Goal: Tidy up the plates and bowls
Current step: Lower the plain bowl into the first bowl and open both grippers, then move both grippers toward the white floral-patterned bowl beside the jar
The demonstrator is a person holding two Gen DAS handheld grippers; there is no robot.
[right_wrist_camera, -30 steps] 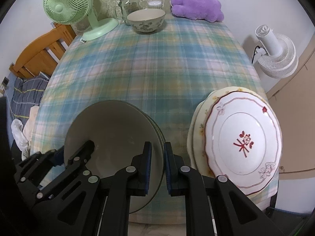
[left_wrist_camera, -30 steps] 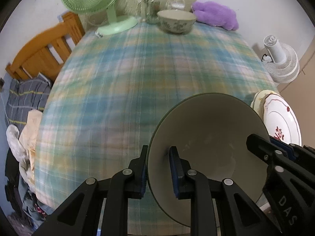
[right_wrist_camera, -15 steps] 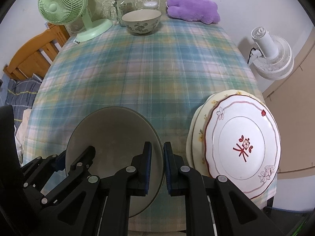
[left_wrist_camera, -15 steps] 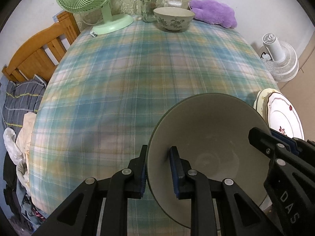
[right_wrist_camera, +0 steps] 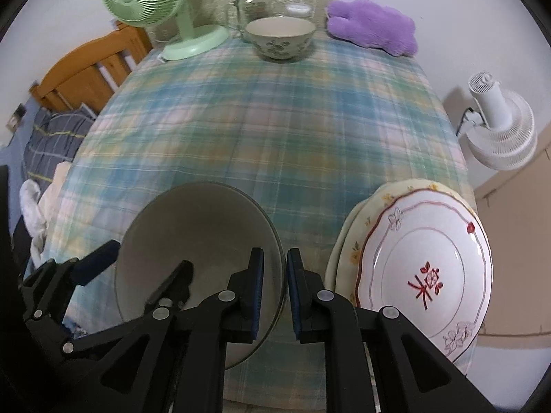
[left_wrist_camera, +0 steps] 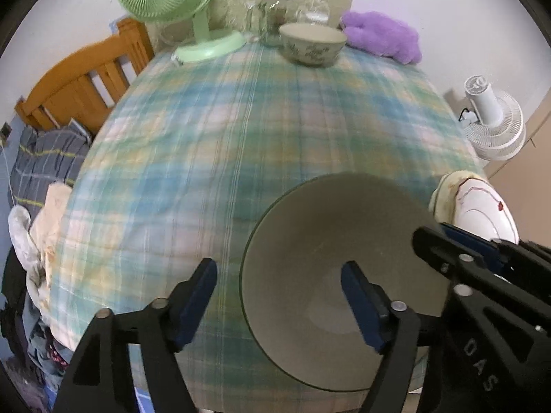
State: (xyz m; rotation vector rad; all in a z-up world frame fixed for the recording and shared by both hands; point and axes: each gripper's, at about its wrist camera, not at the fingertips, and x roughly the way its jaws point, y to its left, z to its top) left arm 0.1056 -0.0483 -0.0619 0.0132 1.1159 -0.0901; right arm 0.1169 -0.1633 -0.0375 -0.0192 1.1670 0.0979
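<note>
The plain grey-green bowl (left_wrist_camera: 330, 275) sits at the near edge of the table (right_wrist_camera: 275, 130), on the blue-green plaid tablecloth (left_wrist_camera: 241, 120), with its empty inside facing the cameras. The right tool (right_wrist_camera: 275, 287) is pinching the bowl's right rim, one blue pad inside the wall and the other outside it, the two pads narrowly apart with the rim between them. The left tool (left_wrist_camera: 279, 296) is spread wide: its left finger stands outside the bowl over the cloth, its right finger hangs inside the bowl, and neither pad touches the rim. Just to the right of the bowl lies a stack of plates, a white plate with a red motif (right_wrist_camera: 427, 272) on top of a cream plate with yellow flowers (right_wrist_camera: 358, 237), close to the table's right edge. At the far end of the table stands a floral bowl (right_wrist_camera: 280, 38), with a glass jar (right_wrist_camera: 251, 3) behind it, a green desk fan (right_wrist_camera: 148, 3) to its left and a purple plush toy (right_wrist_camera: 372, 27) to its right. A white fan (right_wrist_camera: 499, 127) stands beyond the table on the right, and a wooden headboard (left_wrist_camera: 82, 79) shows on the left.
</note>
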